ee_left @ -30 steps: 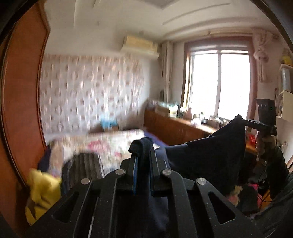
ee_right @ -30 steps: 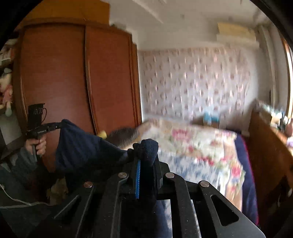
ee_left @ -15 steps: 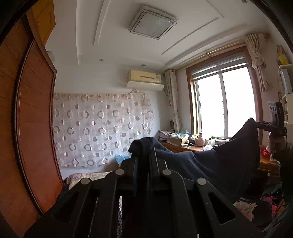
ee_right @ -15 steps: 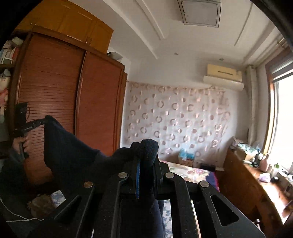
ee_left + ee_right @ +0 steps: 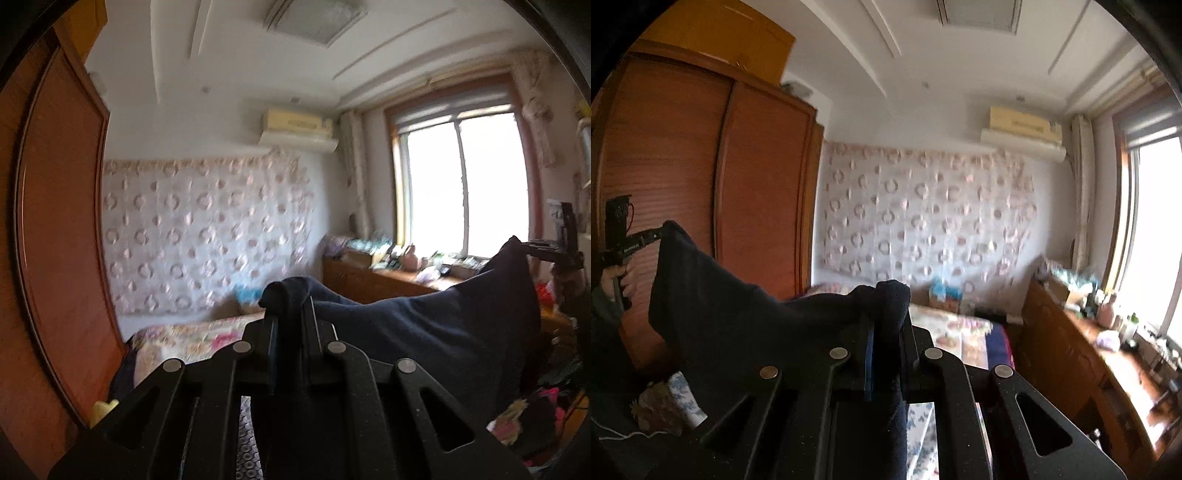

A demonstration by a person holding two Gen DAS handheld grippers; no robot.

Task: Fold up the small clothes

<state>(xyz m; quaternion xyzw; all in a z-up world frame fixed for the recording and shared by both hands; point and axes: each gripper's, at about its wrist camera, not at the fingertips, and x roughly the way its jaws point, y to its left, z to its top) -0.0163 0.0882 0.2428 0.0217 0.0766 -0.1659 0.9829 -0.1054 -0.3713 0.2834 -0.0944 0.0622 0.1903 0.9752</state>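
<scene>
A dark navy garment (image 5: 424,325) hangs stretched in the air between my two grippers. My left gripper (image 5: 290,306) is shut on one corner of it. My right gripper (image 5: 888,314) is shut on the other corner; the cloth (image 5: 738,314) sags between them. In the left wrist view the right gripper (image 5: 524,245) shows at the far right, holding the cloth's peak. In the right wrist view the left gripper (image 5: 663,230) shows at the far left, hand on its handle. Both are raised high above the bed.
A bed with a floral cover (image 5: 192,338) lies below, also in the right wrist view (image 5: 956,332). A wooden wardrobe (image 5: 701,192) stands at the left. A cluttered wooden dresser (image 5: 1082,354) runs under the window (image 5: 461,184). Clothes (image 5: 528,417) pile at lower right.
Both grippers swung up with the garment from bed level to high in the room, then dipped slightly. The cloth stays stretched between them.
</scene>
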